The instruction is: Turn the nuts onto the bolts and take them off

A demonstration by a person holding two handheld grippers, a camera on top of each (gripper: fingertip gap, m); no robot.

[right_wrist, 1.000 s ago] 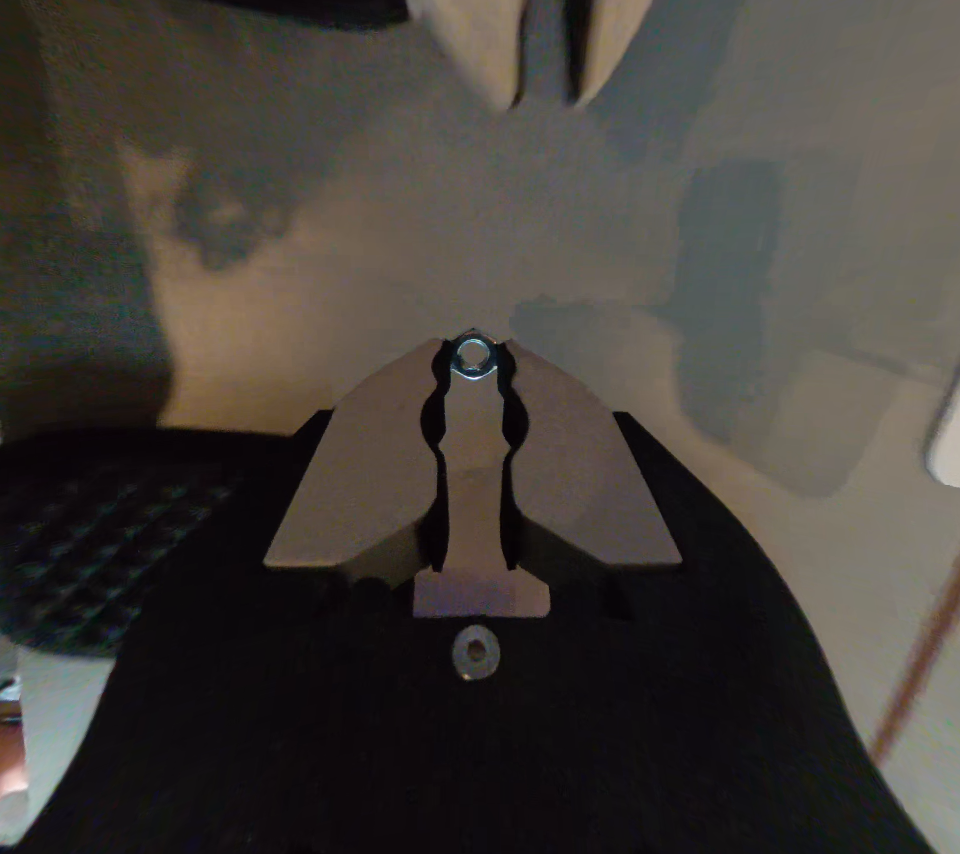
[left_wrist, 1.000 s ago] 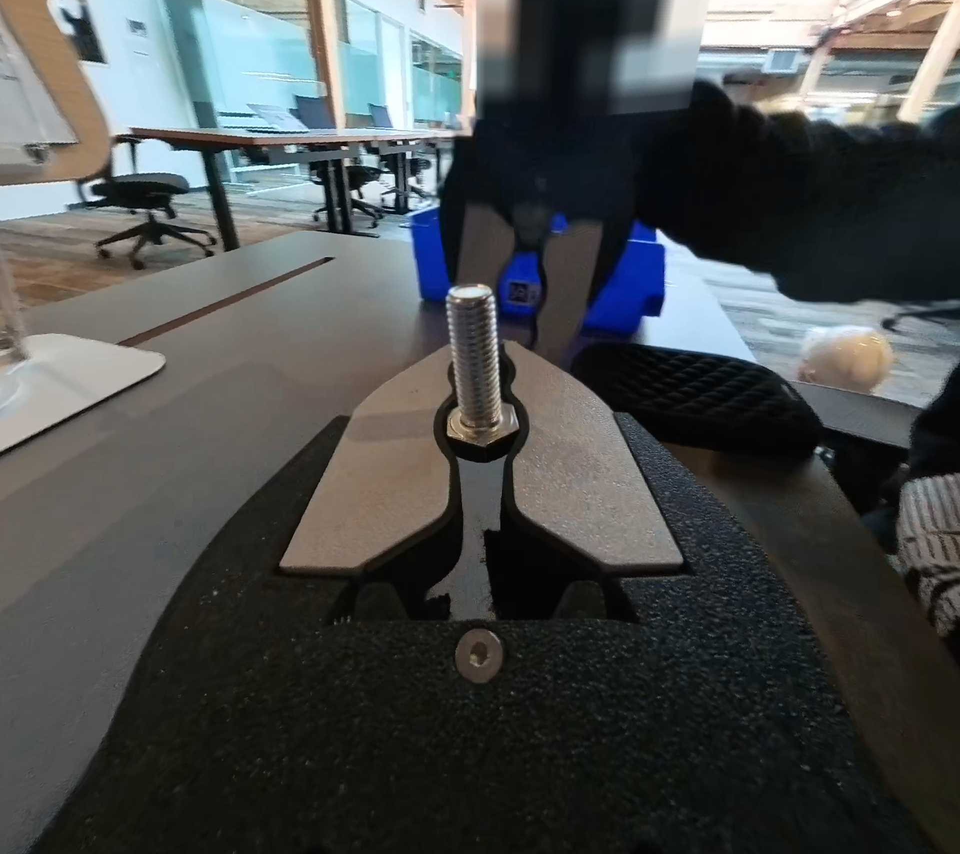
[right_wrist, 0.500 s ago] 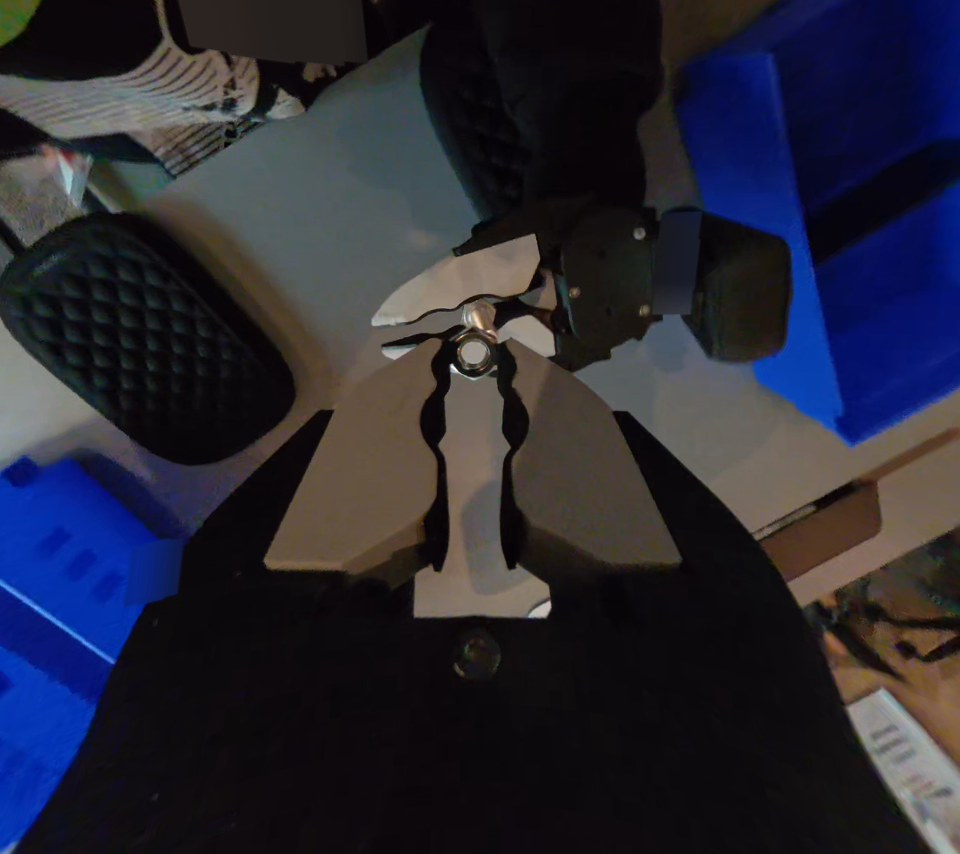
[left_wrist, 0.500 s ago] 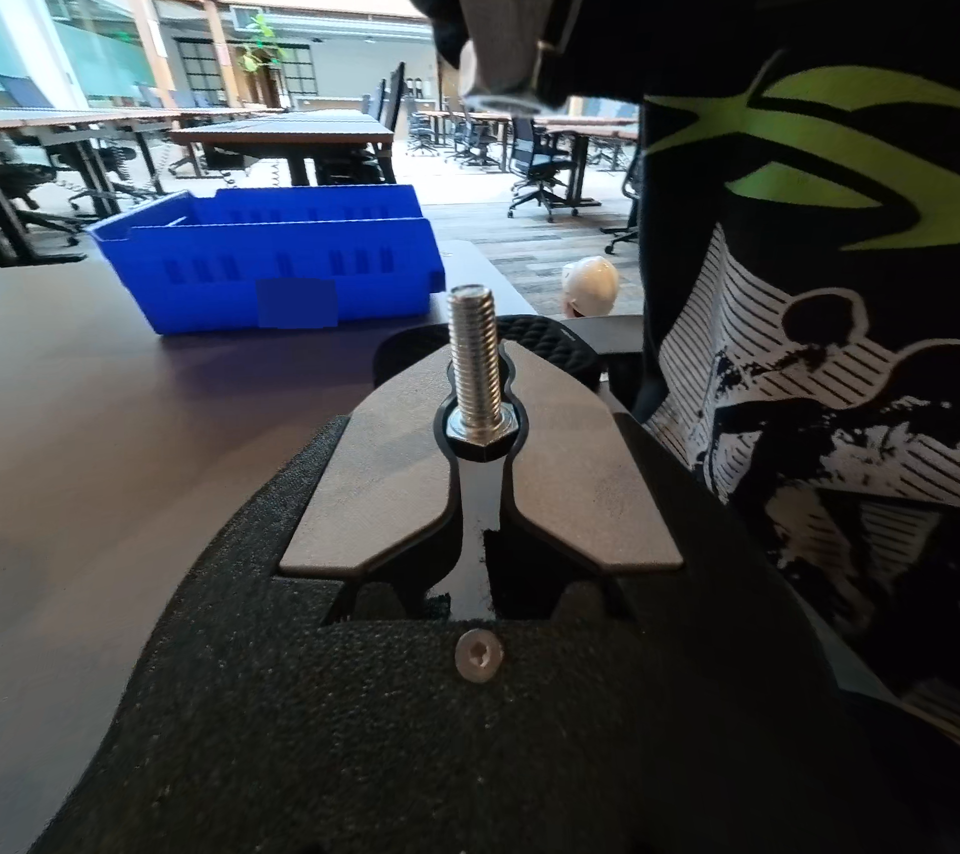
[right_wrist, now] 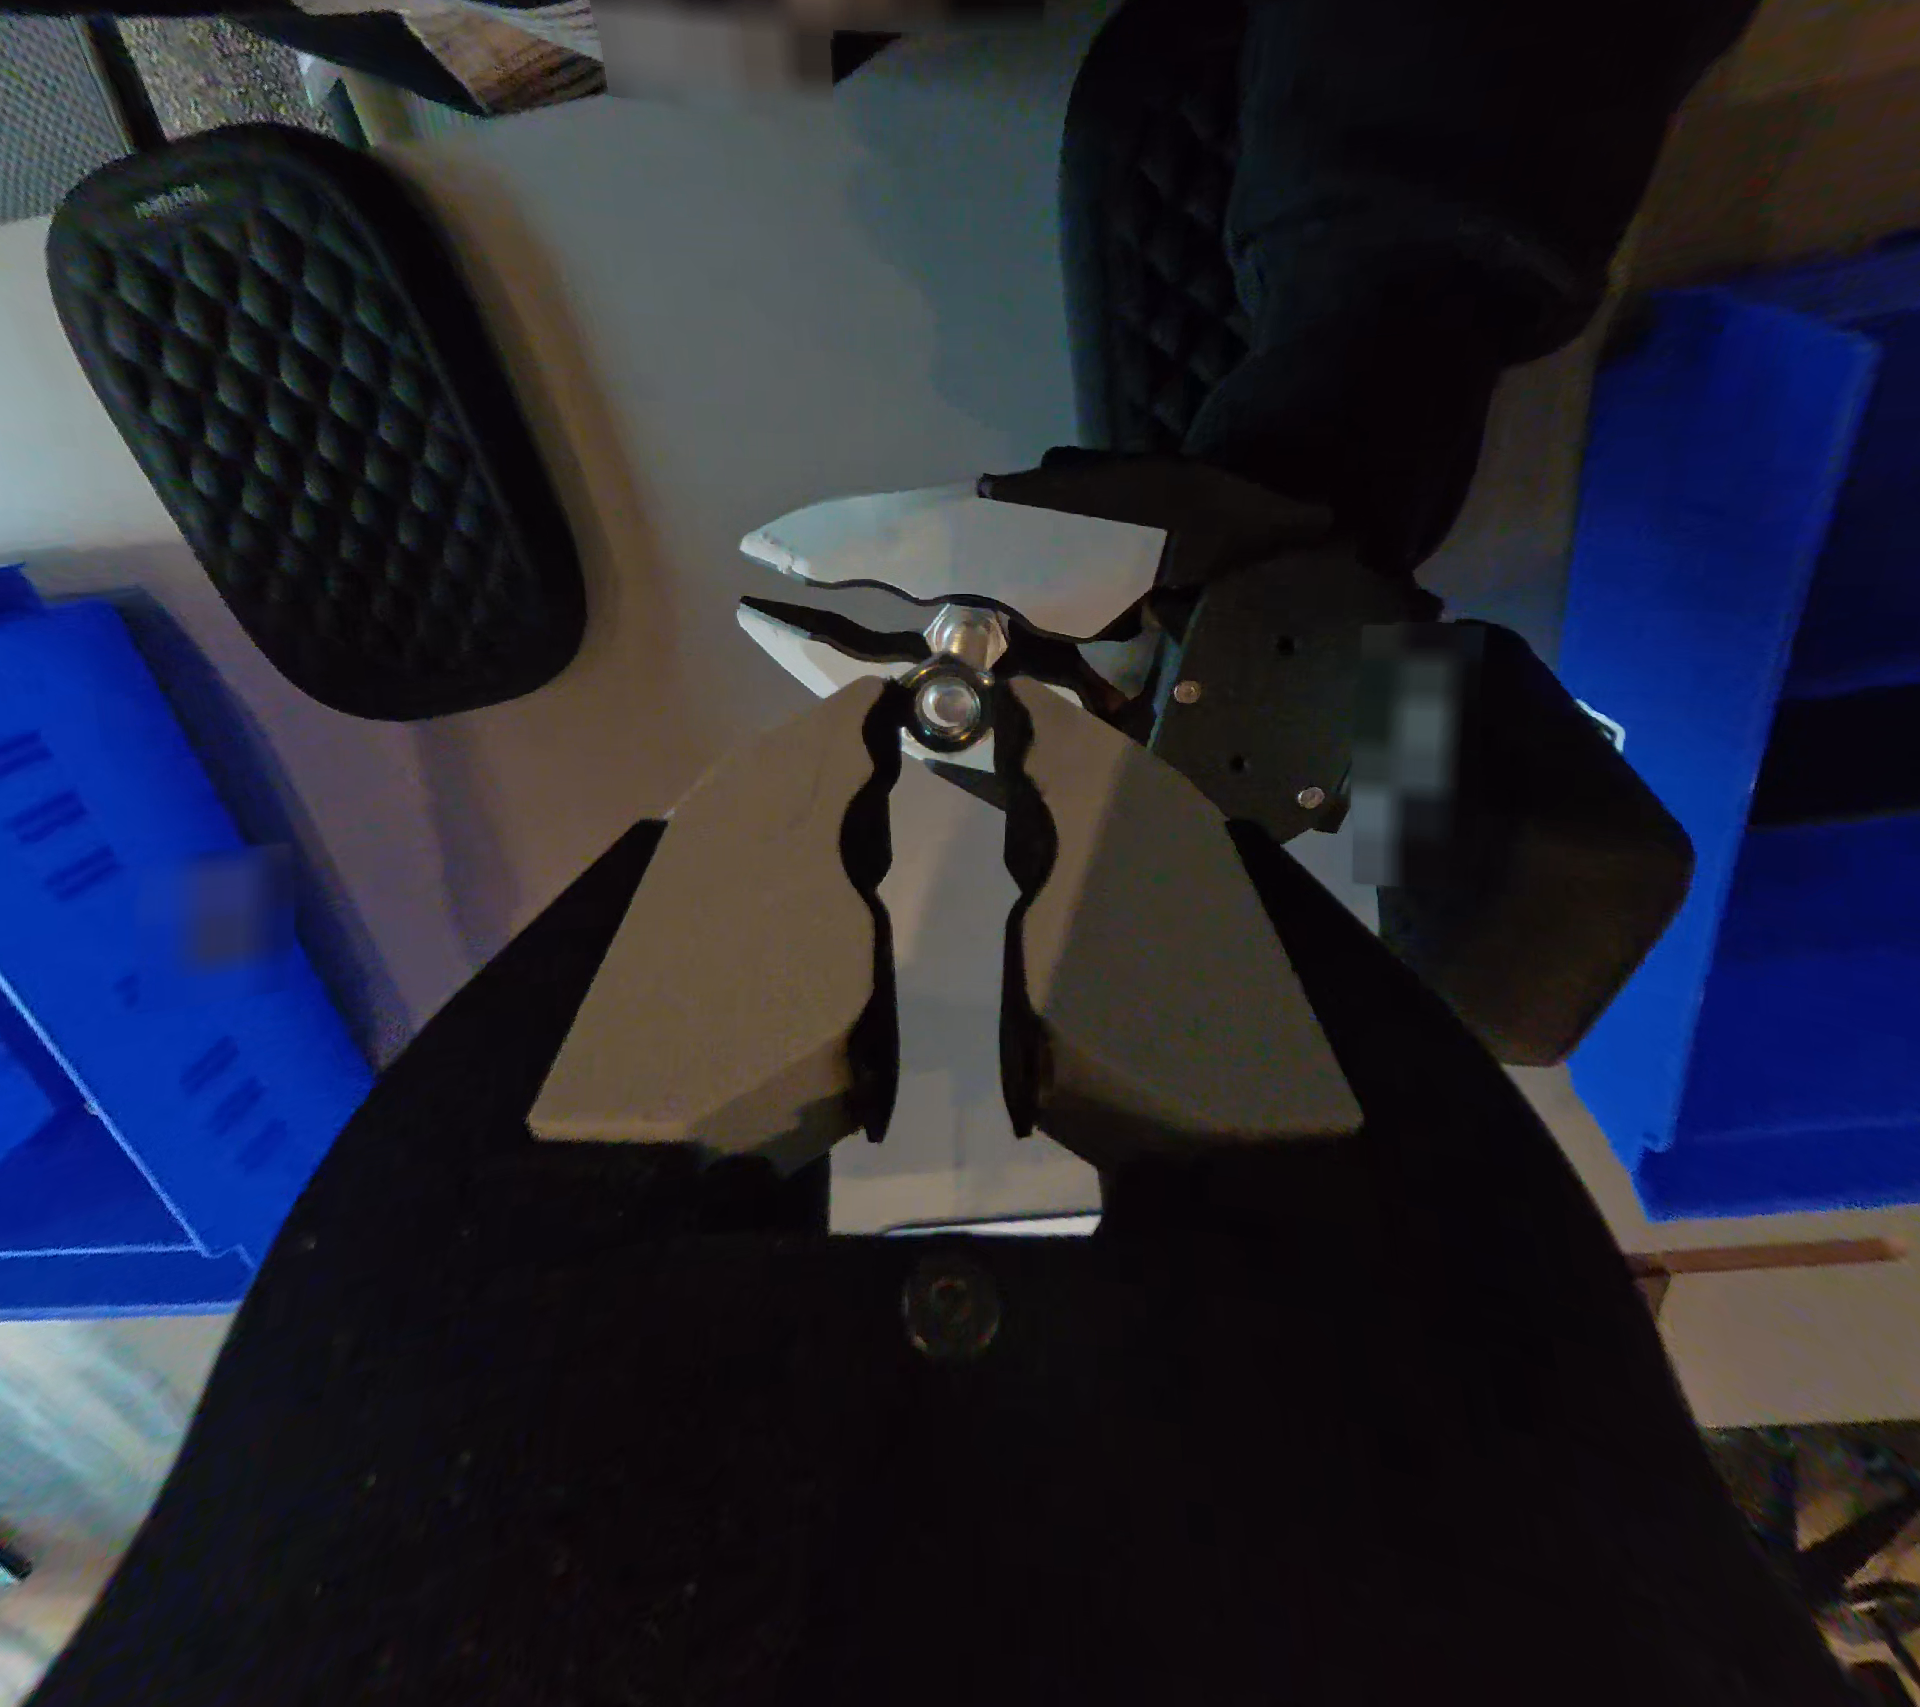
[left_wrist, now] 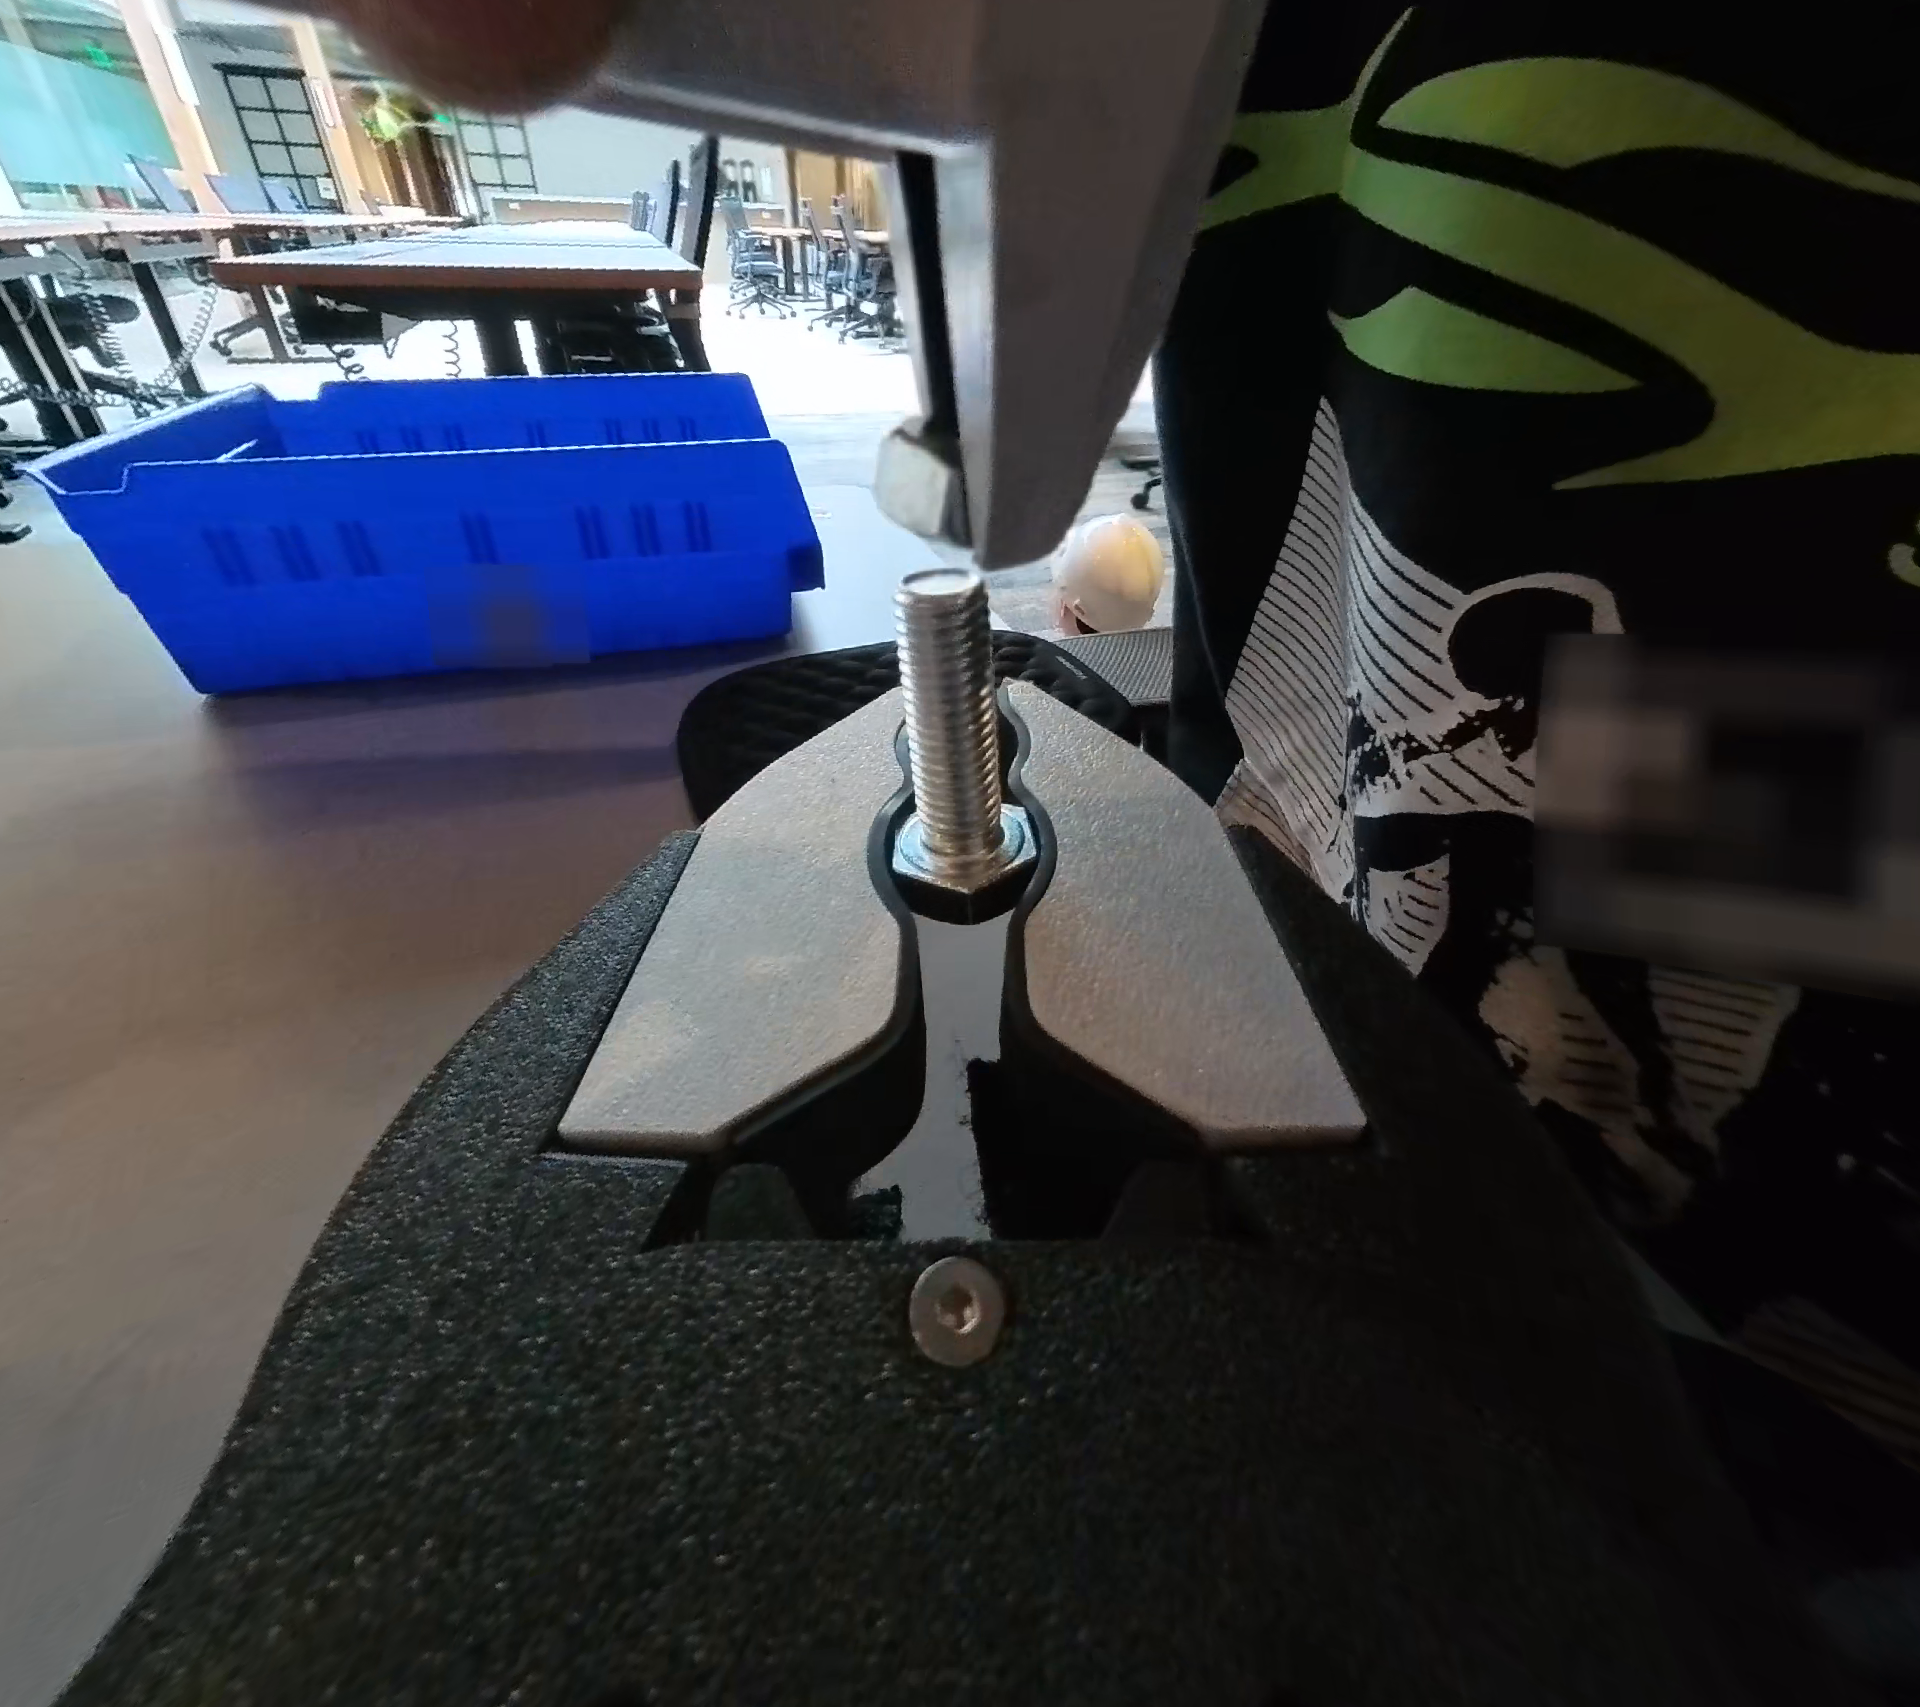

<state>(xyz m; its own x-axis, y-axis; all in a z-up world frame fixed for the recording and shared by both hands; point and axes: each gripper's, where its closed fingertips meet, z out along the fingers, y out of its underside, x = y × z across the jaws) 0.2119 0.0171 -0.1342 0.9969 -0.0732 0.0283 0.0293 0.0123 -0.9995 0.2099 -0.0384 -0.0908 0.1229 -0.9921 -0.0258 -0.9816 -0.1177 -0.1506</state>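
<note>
The right claw (right_wrist: 945, 701), clenched on the nut (right_wrist: 948, 705), has come down over the bolt (left_wrist: 948, 722). The bolt stands upright, its head grasped in the left claw (left_wrist: 961, 836). Half a second ago the nut was higher; now it hangs just above the thread tip, so threading can start.

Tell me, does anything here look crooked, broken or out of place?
Nothing stands out. The left gripper holds the bolt upright by its head, and the right gripper holds the nut just above its tip.
</note>
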